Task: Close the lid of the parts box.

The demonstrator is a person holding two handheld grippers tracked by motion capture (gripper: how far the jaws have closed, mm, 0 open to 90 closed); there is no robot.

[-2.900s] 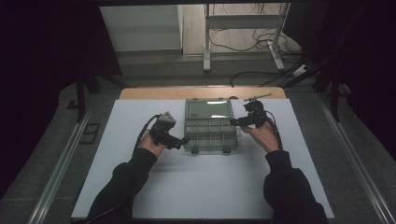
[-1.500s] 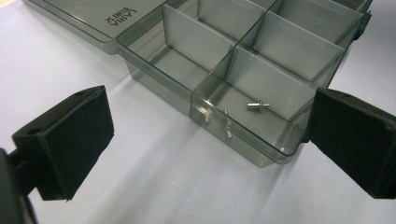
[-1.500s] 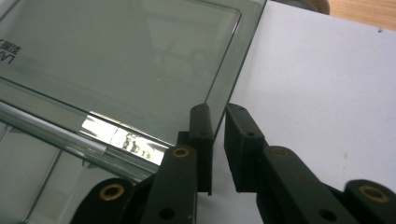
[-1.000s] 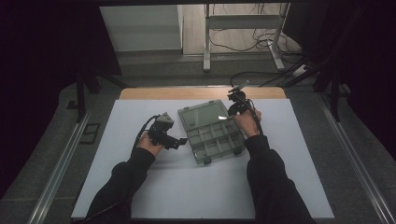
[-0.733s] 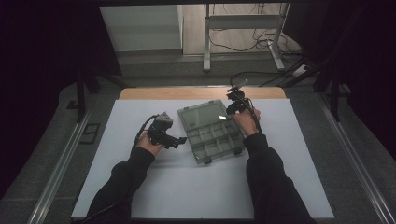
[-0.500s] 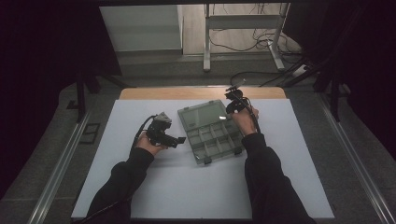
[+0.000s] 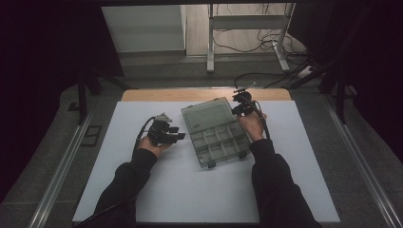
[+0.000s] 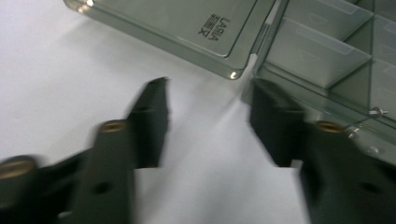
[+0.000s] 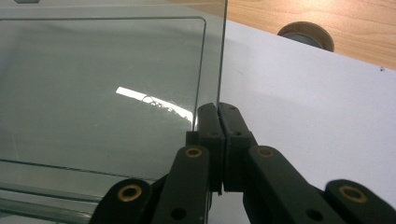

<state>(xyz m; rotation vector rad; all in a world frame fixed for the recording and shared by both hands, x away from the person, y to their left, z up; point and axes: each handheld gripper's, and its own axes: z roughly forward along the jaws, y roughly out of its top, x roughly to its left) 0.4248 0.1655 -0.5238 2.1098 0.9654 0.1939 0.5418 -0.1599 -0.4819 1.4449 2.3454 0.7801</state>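
Compartment box (image 7: 216, 132): clear grey plastic organiser, lid open, lying skewed near the middle of the white table (image 7: 190, 190), its lid (image 7: 209, 115) toward the far edge.

Right gripper (image 9: 218, 116): jaws pressed together on the lid's side edge; the thin lid wall appears pinched between them, and the lid panel stands off to the left in the right gripper view. In the high view it sits at the lid's far right corner (image 7: 241, 105).

Left gripper (image 8: 208, 119): jaws spread wide, nothing between them, pointed at the box's near left side. One jaw is just beside the base wall near the hinge gap; contact cannot be told. A small screw (image 8: 377, 111) lies in one compartment.

Step in hand, as judged: handling the lid with the right gripper, left gripper standing by to steady the base.

Next move calls for: a firm pinch on the lid edge while swinging it about the hinge, with the left gripper bracing the base wall so the light box does not slide or turn on the smooth table.
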